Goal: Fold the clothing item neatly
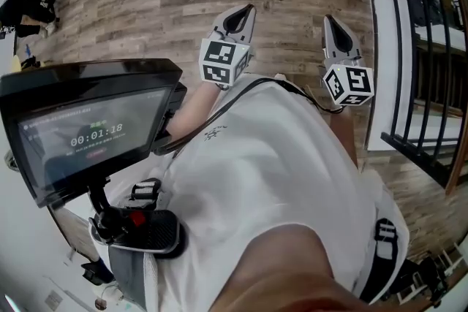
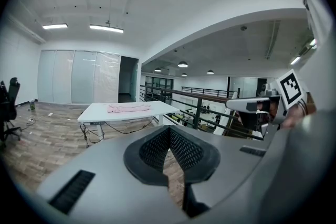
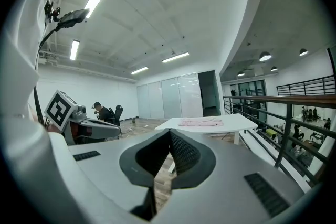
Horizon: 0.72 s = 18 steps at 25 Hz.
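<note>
Wood floor point(image 1: 146, 11); left gripper point(image 1: 247, 11), right gripper point(image 1: 328, 20) jaws together, empty.

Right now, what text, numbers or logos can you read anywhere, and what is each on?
"00:01:18" on the screen.
Line above it and red line below it, same screen: too blurred to read.
Mark on the shirt: too small to read.
Left cube and right cube: black-and-white square patterns only, no words.

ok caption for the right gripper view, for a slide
Right gripper, jaws shut and empty, facing a pink garment on a distant white table.
</note>
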Each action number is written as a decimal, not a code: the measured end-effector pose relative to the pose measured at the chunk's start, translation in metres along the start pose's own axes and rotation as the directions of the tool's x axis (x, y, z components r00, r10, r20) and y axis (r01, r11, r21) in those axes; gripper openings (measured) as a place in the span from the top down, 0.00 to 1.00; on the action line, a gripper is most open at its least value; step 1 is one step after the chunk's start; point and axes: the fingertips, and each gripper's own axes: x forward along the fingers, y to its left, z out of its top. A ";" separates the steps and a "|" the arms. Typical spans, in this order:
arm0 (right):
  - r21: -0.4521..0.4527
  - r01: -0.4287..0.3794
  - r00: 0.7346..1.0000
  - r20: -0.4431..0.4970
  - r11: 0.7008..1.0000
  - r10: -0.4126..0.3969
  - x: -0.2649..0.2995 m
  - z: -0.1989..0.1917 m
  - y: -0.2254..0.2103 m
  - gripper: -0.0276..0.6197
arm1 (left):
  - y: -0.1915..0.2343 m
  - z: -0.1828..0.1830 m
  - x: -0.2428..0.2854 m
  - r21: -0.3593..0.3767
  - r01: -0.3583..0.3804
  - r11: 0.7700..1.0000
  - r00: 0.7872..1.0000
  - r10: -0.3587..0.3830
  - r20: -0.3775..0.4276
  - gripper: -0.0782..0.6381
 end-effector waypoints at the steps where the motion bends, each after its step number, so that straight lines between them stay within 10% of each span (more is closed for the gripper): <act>1: 0.000 0.000 1.000 0.003 1.000 0.000 0.001 0.001 0.000 0.95 | 0.001 0.001 0.000 0.000 -0.003 1.000 1.000 0.003 0.001 0.89; 18: -0.027 -0.005 1.000 -0.007 1.000 0.004 0.005 0.000 -0.002 0.95 | 0.012 0.006 0.000 0.005 -0.034 0.999 0.999 0.034 0.008 0.89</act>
